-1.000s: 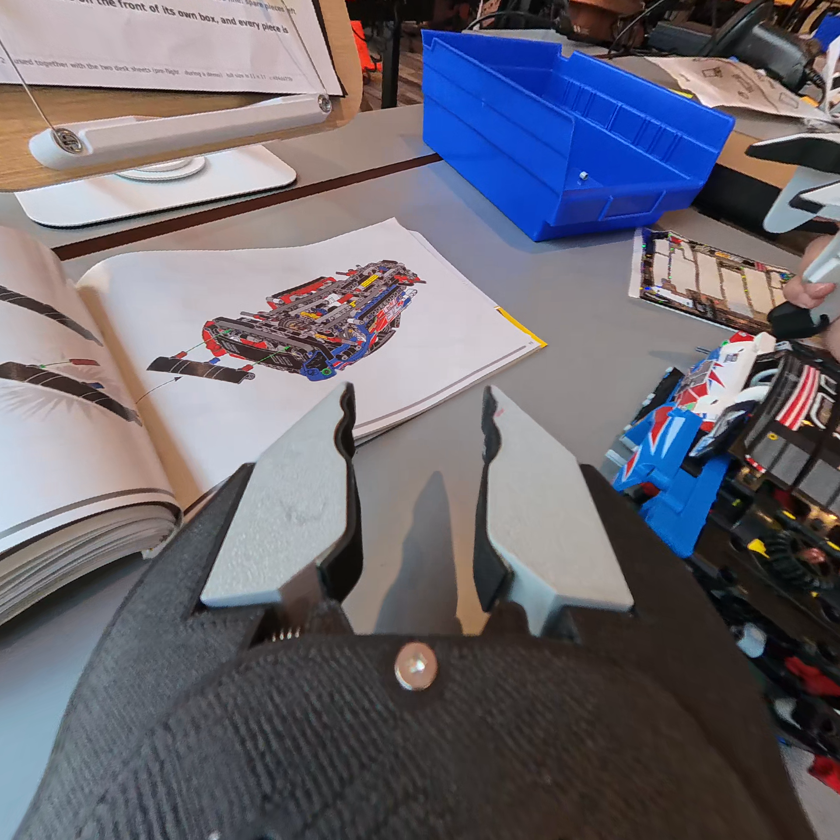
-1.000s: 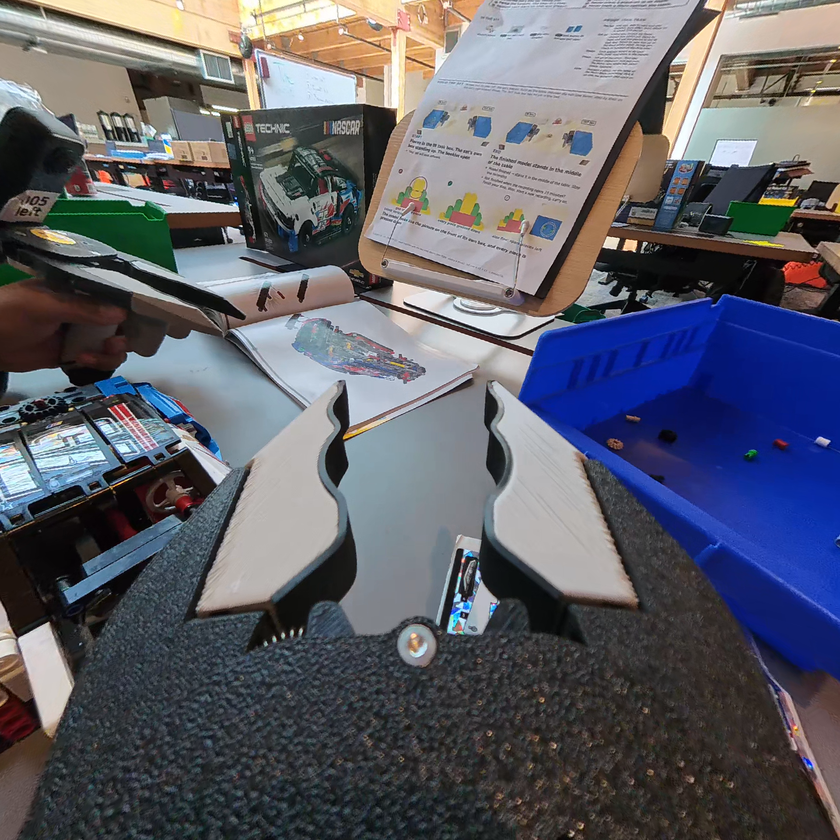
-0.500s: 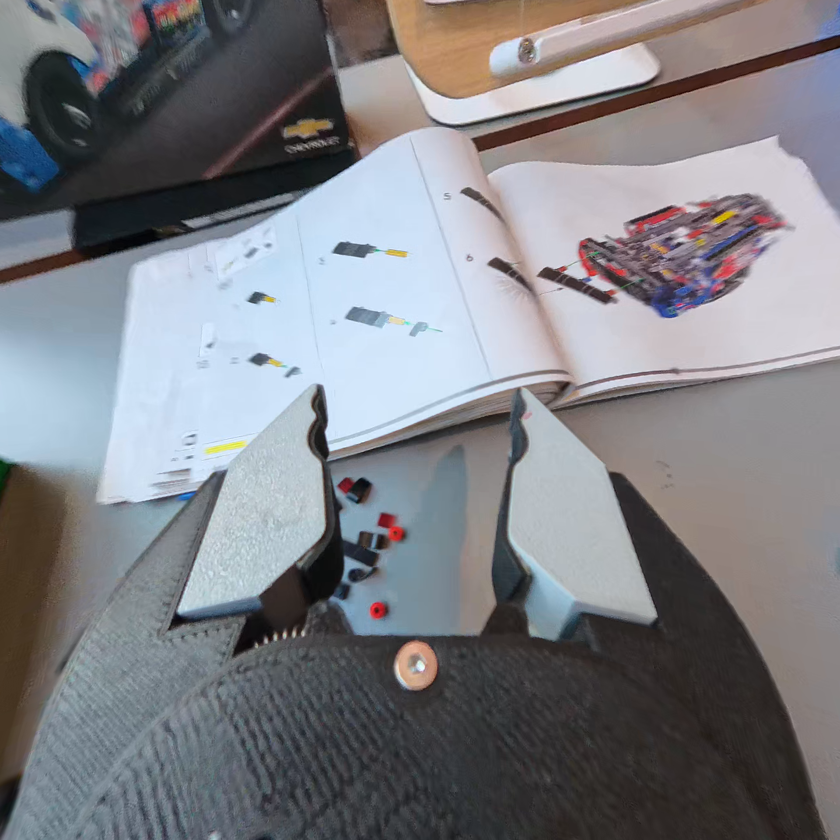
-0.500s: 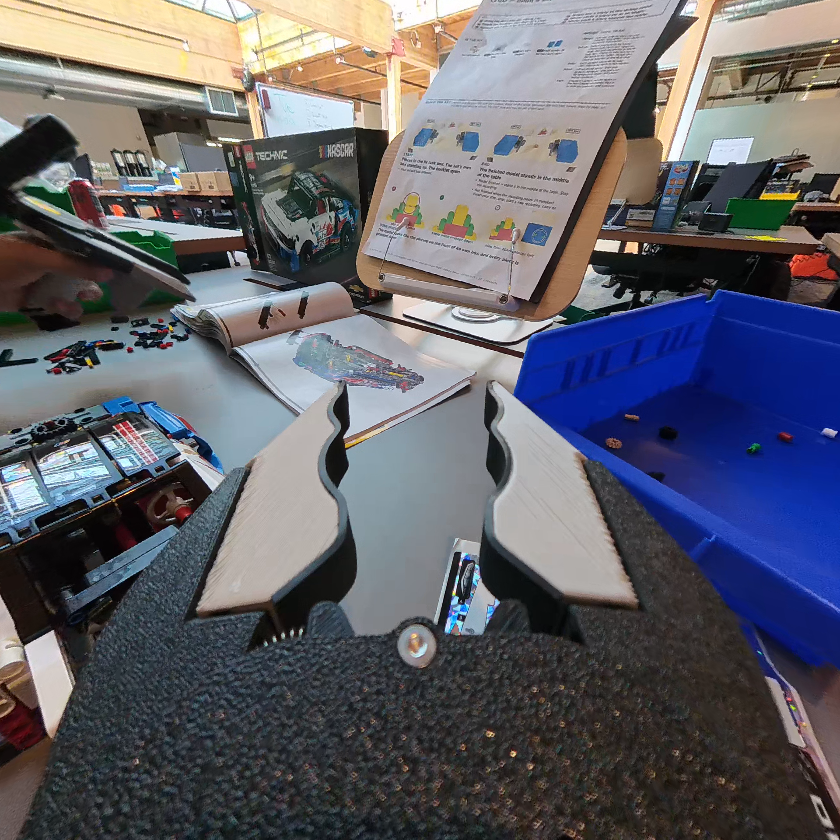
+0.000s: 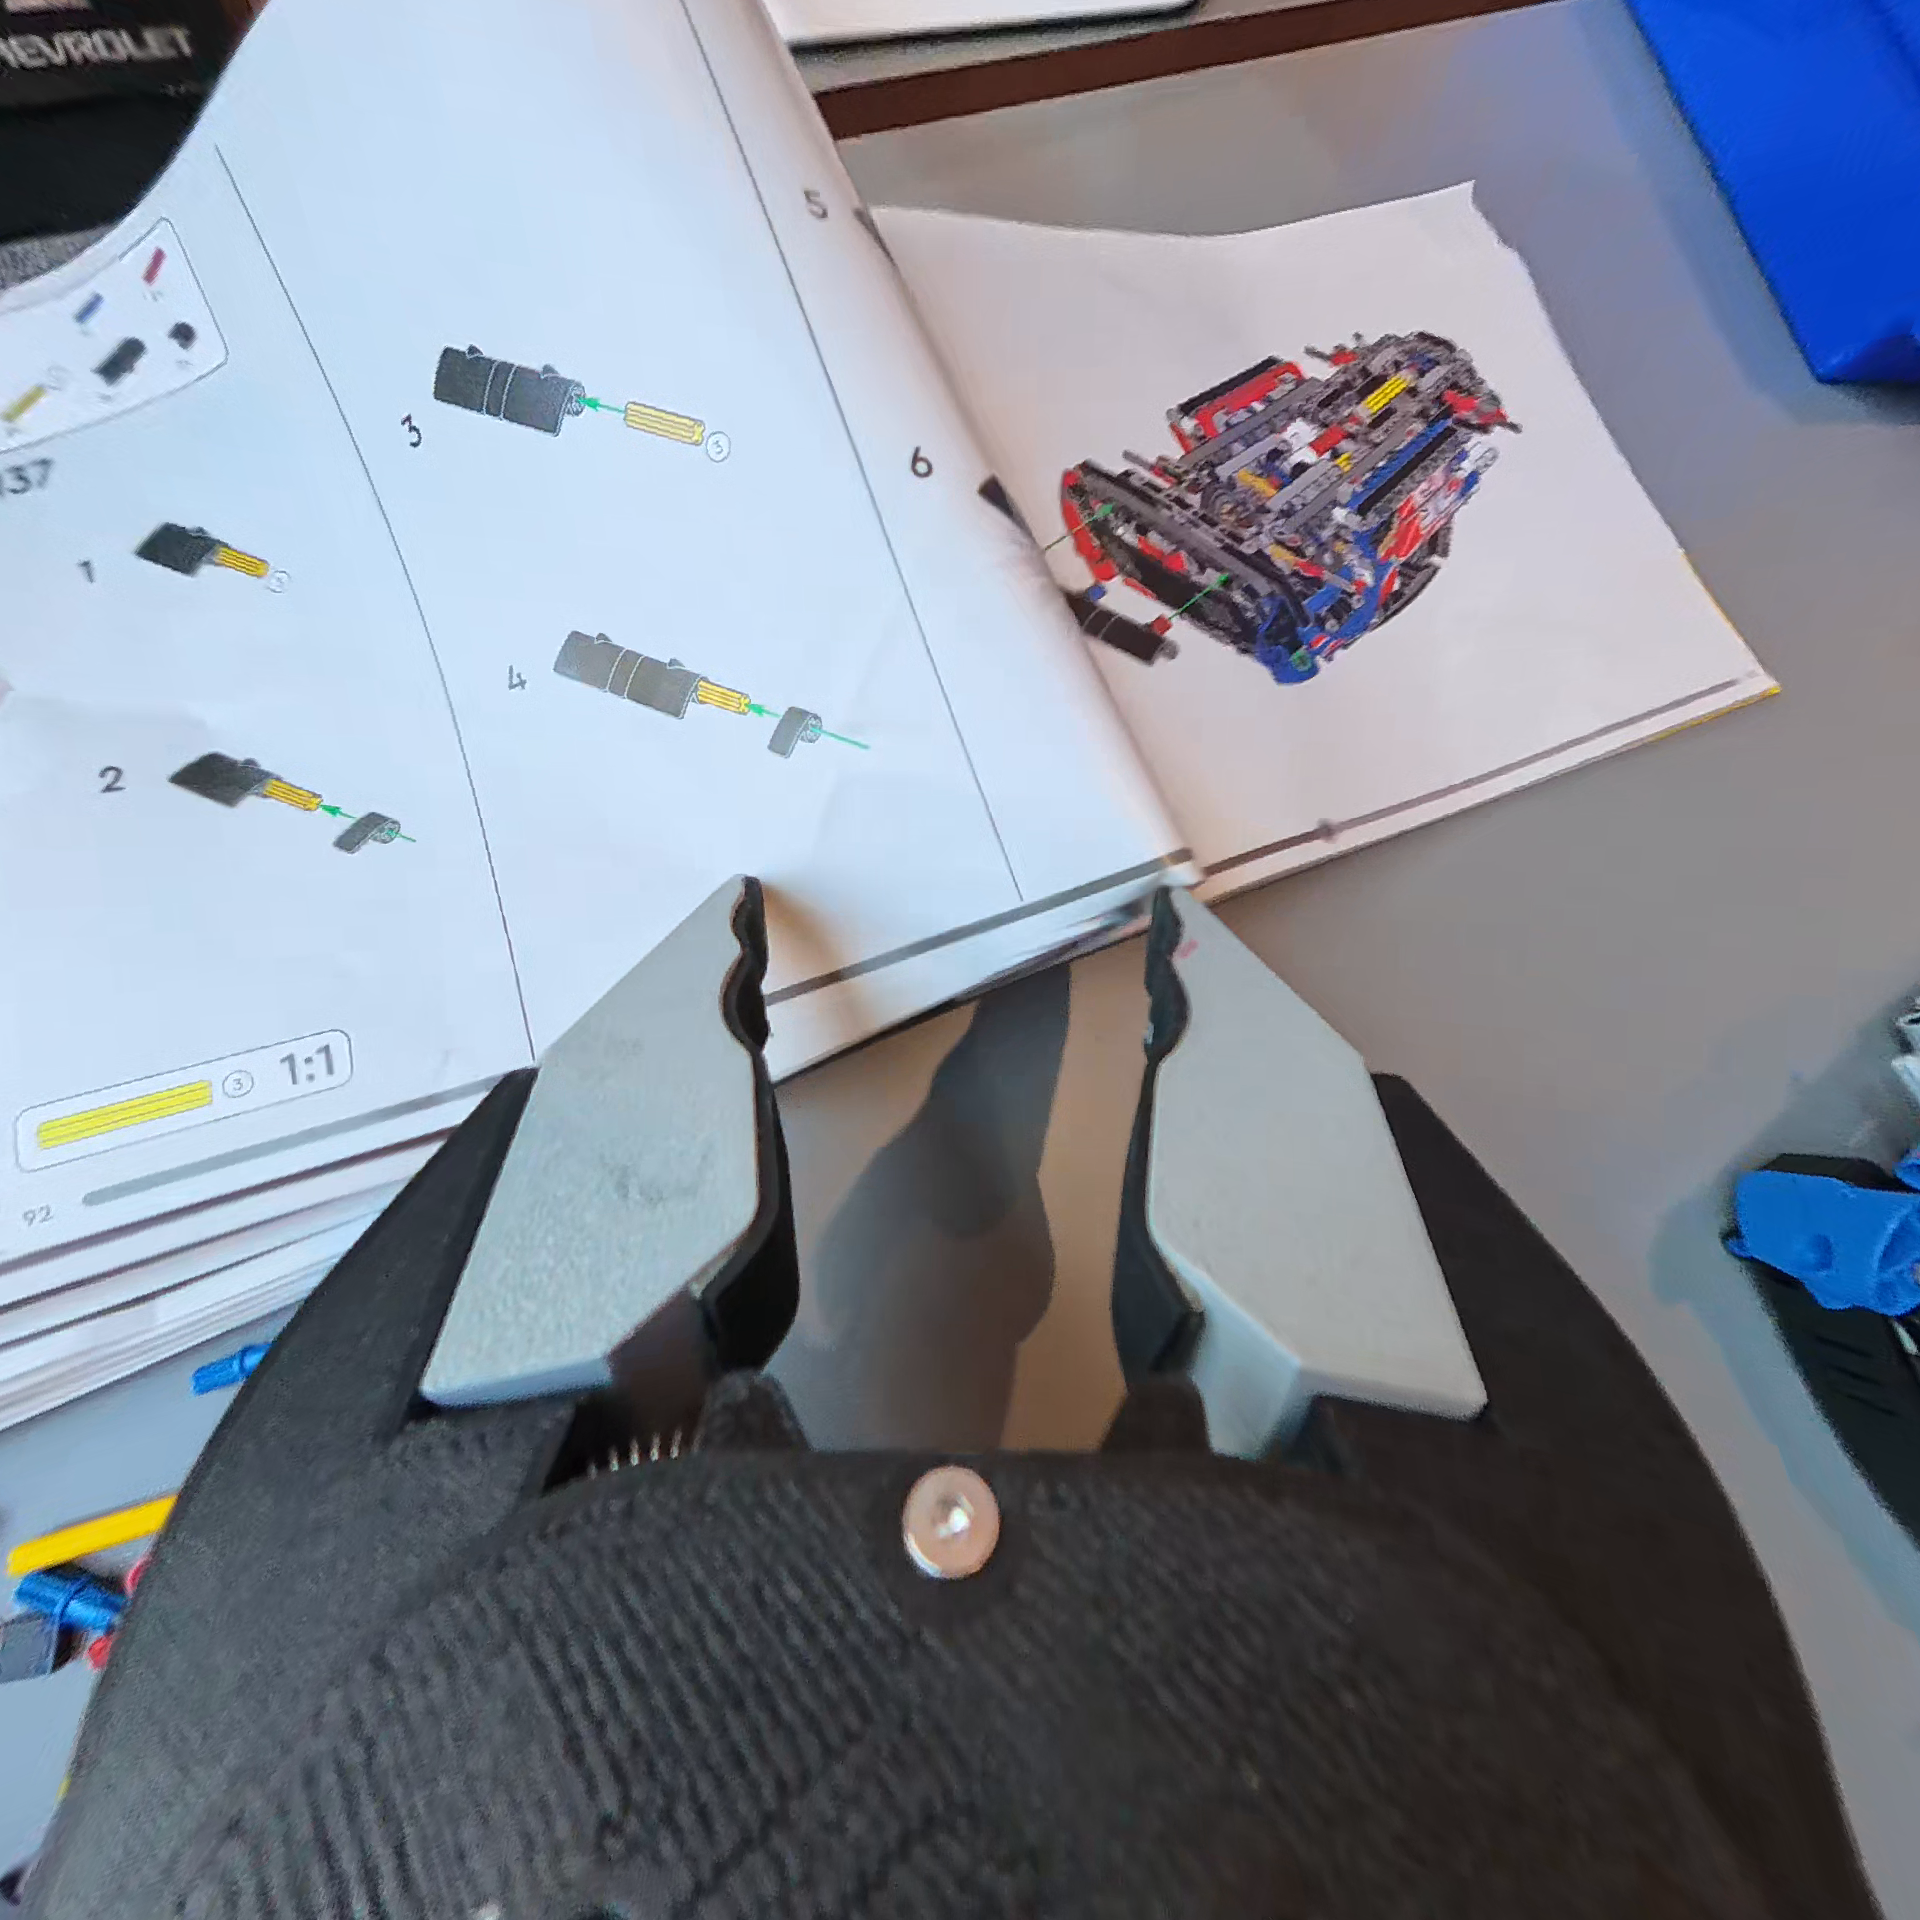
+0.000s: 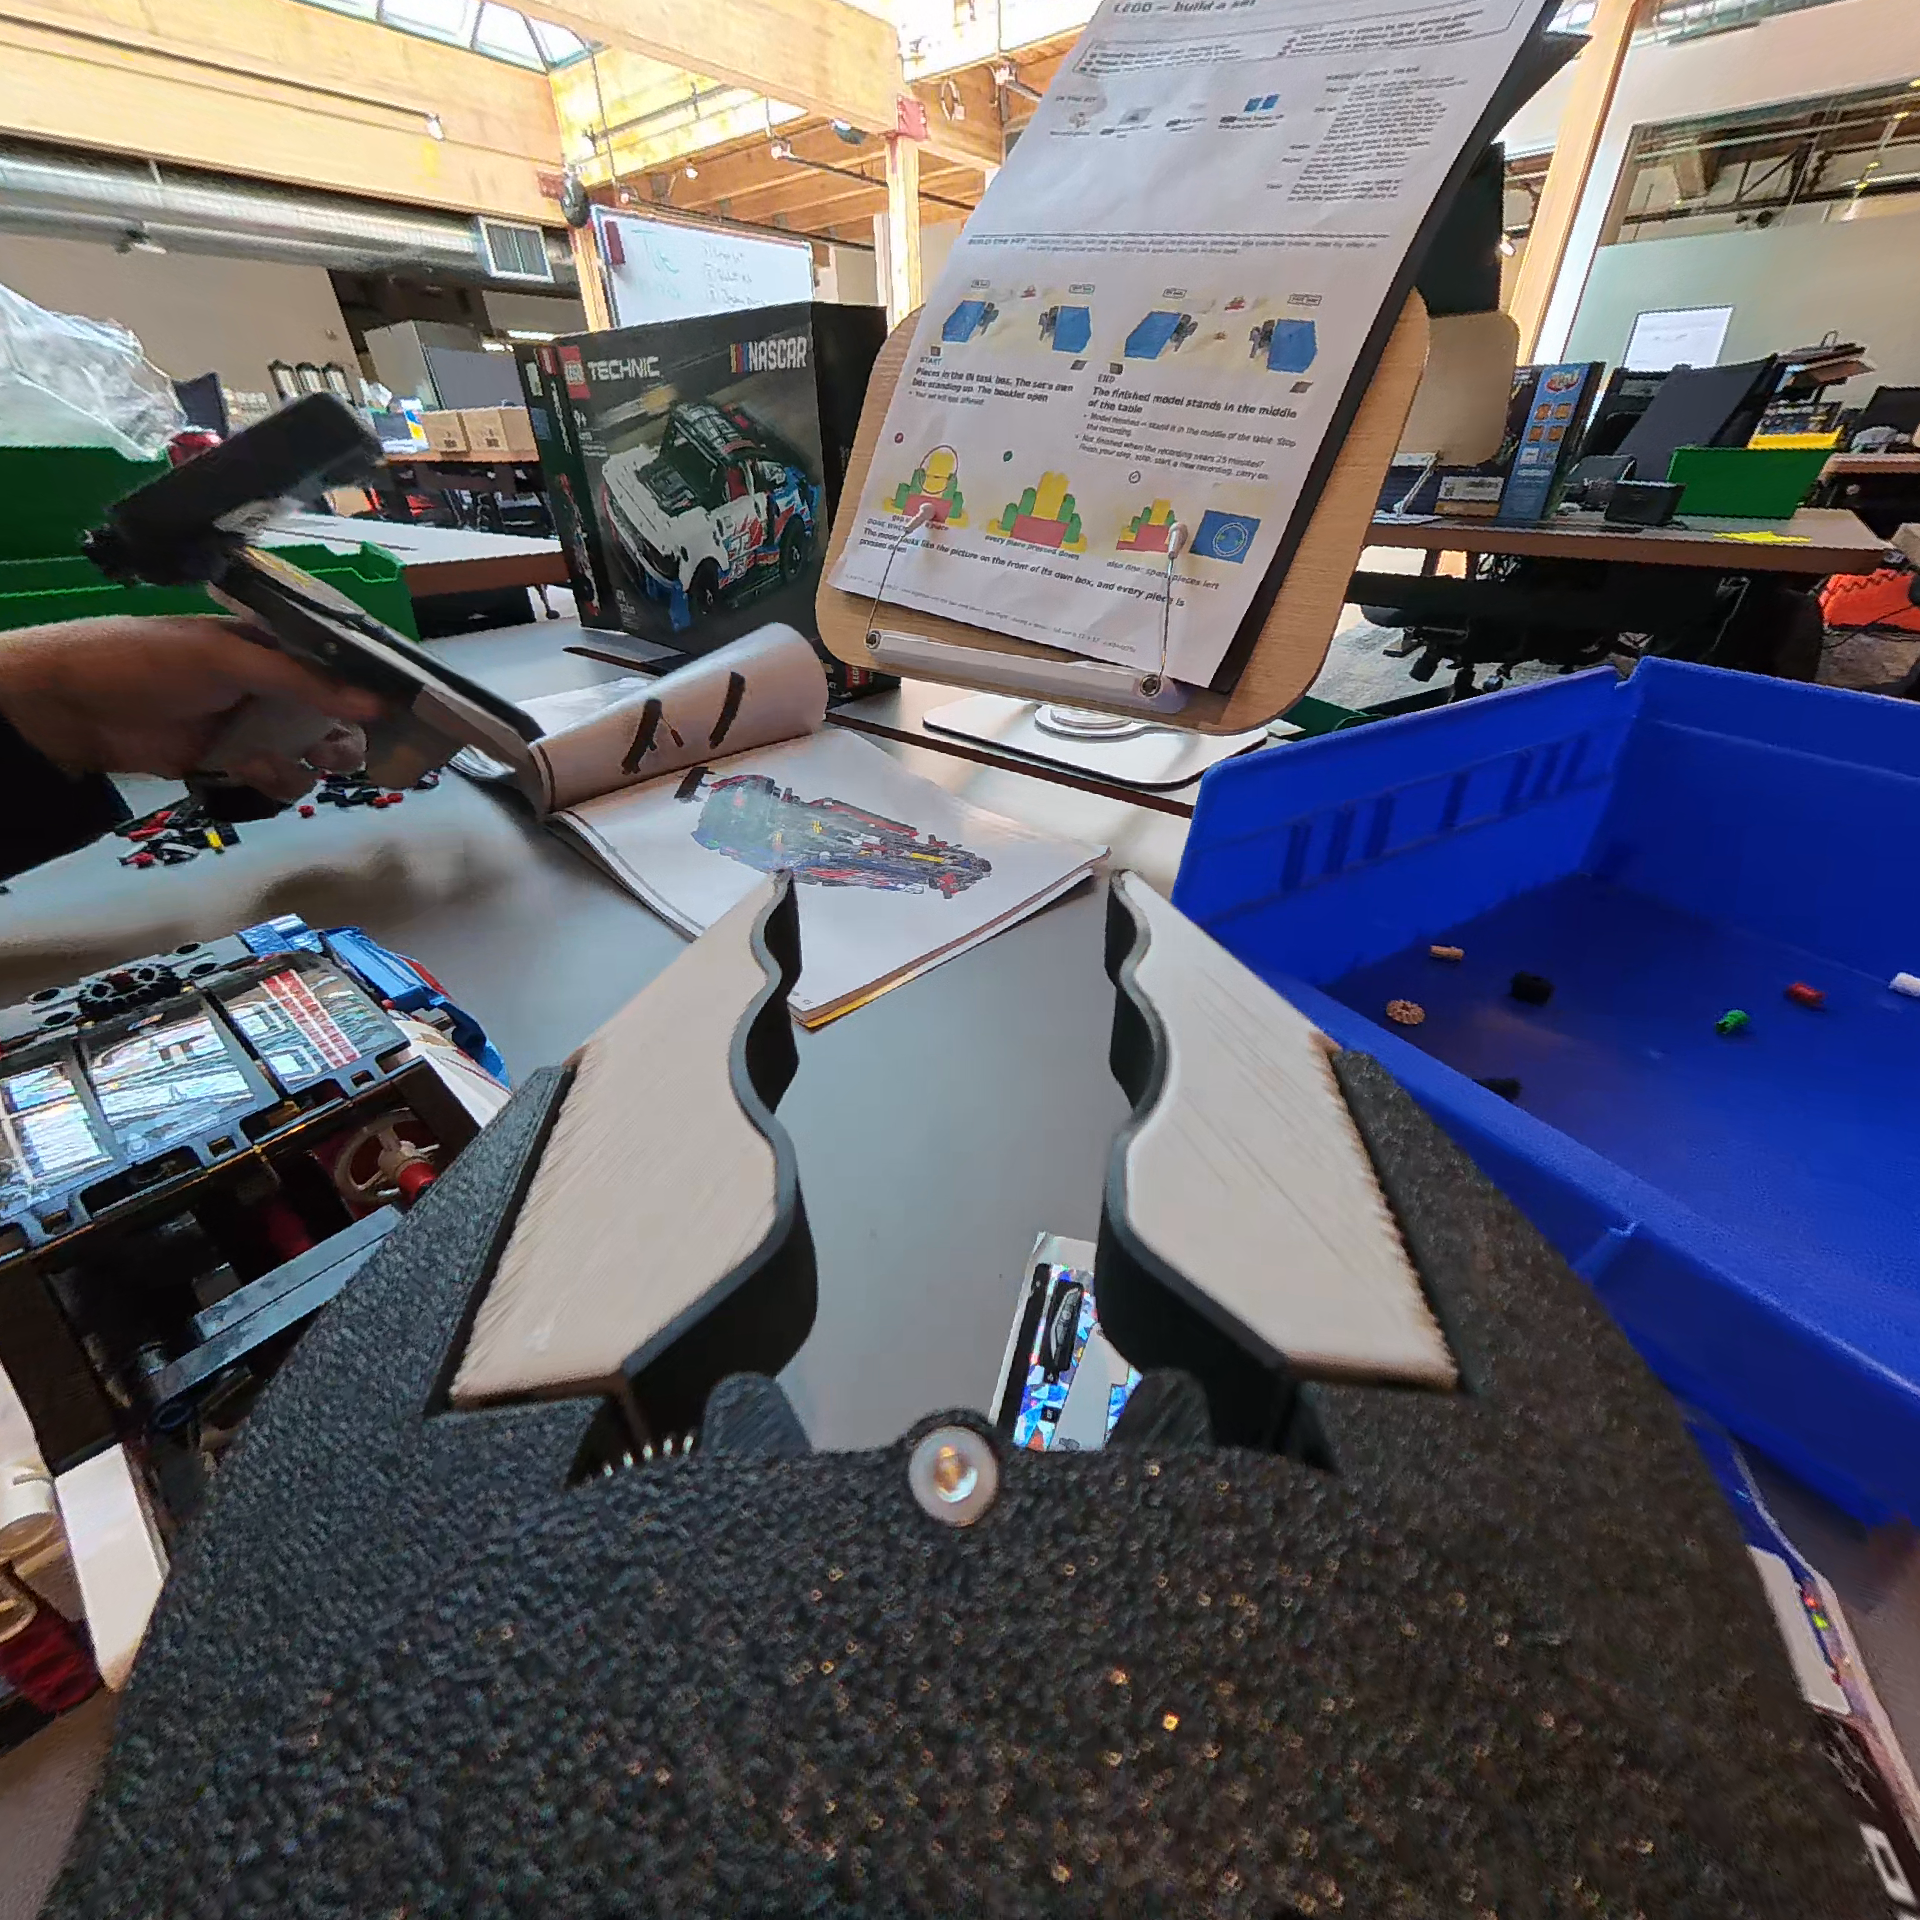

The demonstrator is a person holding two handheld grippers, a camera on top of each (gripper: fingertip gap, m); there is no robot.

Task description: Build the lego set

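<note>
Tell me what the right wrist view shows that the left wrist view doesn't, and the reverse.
Only the right wrist view shows the inside of the blue bin with a few small loose pieces, the set's box standing behind the booklet, the sheet on the wooden stand, and the part-built car.

Only the left wrist view shows the booklet's left page with the numbered sub-steps, plus a blue pin near the booklet's edge.

Both show the open instruction booklet on the grey table, and each view's own claw open and empty: left claw, right claw.
</note>
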